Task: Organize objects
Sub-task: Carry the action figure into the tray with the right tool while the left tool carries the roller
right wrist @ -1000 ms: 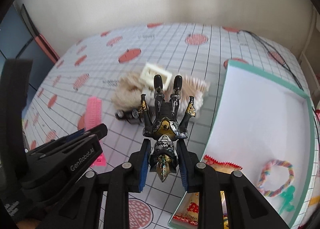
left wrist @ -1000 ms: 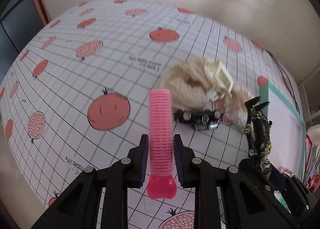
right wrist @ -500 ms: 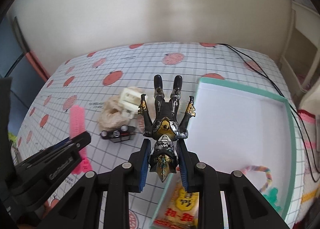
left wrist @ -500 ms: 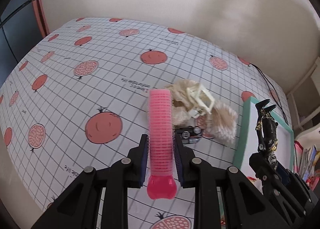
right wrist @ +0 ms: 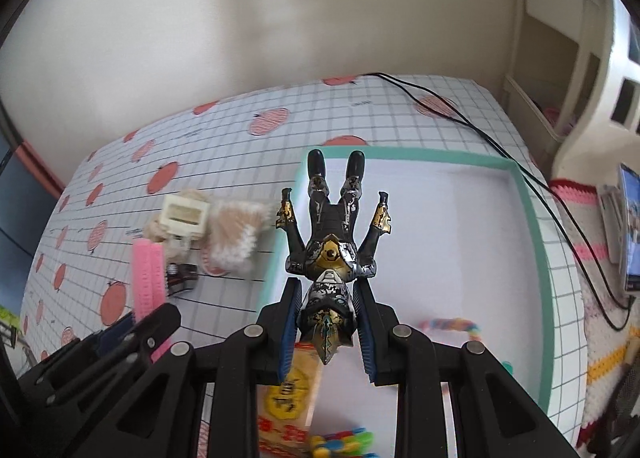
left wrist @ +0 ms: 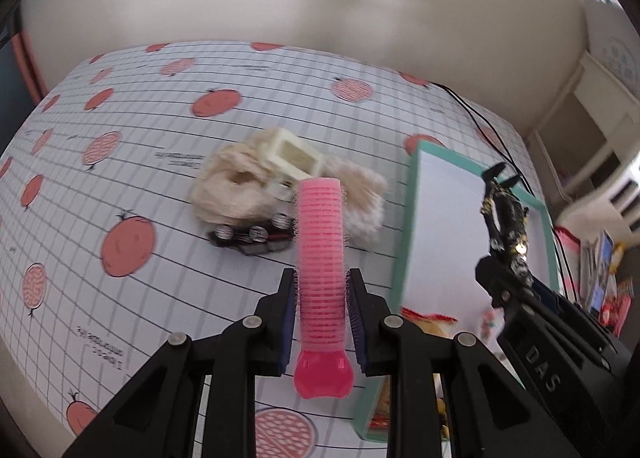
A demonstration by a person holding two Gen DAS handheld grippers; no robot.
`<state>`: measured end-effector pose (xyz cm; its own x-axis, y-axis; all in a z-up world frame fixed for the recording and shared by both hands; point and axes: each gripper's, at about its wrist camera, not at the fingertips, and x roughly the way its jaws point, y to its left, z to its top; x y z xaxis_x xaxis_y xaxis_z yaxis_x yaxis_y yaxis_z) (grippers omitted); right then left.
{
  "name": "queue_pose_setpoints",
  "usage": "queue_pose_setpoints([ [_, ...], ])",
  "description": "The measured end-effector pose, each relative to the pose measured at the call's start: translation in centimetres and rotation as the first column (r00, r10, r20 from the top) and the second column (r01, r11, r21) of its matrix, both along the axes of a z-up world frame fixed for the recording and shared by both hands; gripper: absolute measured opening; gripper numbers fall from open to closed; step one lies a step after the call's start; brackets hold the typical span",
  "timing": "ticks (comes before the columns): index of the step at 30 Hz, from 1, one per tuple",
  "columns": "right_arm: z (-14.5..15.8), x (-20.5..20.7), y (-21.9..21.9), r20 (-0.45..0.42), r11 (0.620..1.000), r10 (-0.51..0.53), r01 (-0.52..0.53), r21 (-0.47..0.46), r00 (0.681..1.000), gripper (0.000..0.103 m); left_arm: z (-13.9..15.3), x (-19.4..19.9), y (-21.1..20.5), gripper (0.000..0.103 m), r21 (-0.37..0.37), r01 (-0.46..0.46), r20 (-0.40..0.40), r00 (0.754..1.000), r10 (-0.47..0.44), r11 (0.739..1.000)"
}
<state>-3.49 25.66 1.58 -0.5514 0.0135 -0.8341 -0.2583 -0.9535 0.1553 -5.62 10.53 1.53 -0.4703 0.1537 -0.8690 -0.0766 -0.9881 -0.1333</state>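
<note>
A ribbed pink plastic hair roller (left wrist: 321, 258) is clamped in the left gripper (left wrist: 321, 290) and a black-and-gold armoured toy figure (right wrist: 332, 234) in the right gripper (right wrist: 329, 298), both being carried toward the teal-rimmed white tray (right wrist: 536, 226) at the table's right edge, where lowering and release are judged to be called for next.

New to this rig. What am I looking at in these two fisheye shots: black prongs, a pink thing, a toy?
No robot arm here: a person carries a two-finger gripper in each hand, each with a camera looking along its fingers. The left gripper is shut on a pink ribbed hair roller. The right gripper is shut on a black, silver and gold action figure, head between the pads, legs pointing away. Below is a white grid tablecloth with red fruit prints, with a fluffy cream scrunchie, a cream plastic hair claw and a small dark toy car. The teal-rimmed white tray already holds snack packets and a pastel twisted loop.
</note>
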Motion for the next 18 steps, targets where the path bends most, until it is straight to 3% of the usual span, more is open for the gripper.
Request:
queue_pose_setpoints([
  [10,-1.3,1.9,5.2,0.035,0.987,-0.160,0.161,-0.029,0.986,0.029,-0.7,1.6,5.1,0.026,0.027,0.145,0.036,0.989,-0.146,0.989],
  [18,-1.8,2.9,7.0,0.055,0.971,-0.239,0.239,-0.006,0.970,0.029,-1.5,2.7,8.4,0.026,0.036,0.272,0.067,0.959,-0.274,0.962],
])
